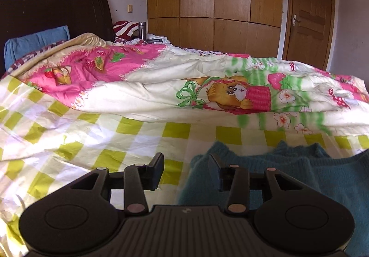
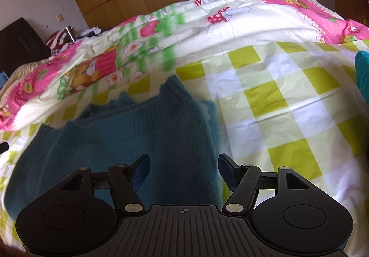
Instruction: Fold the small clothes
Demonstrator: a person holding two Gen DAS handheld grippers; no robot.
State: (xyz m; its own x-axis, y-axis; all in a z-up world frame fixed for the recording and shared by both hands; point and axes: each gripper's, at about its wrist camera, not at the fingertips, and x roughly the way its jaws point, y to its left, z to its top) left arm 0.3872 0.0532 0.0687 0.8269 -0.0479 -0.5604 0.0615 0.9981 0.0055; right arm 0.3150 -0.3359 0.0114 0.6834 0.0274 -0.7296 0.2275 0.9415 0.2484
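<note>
On my left cam, the left gripper hangs w/ fingers spread wide, nothing between them, over the checked sheet at the teal sweater edge; its right fingertip overlaps the knit, contact unclear. The sweater lies flat on the sheet, but its lower part is cut off by the gripper body and the lens rim. Behind it sits the rumpled cartoon quilt (a flask past it is too small to read). On the right cam, the right gripper is also wide apart, straddling the sweater's right side, empty. Another teal bit at the far right is cropped, can't ID it.
</note>
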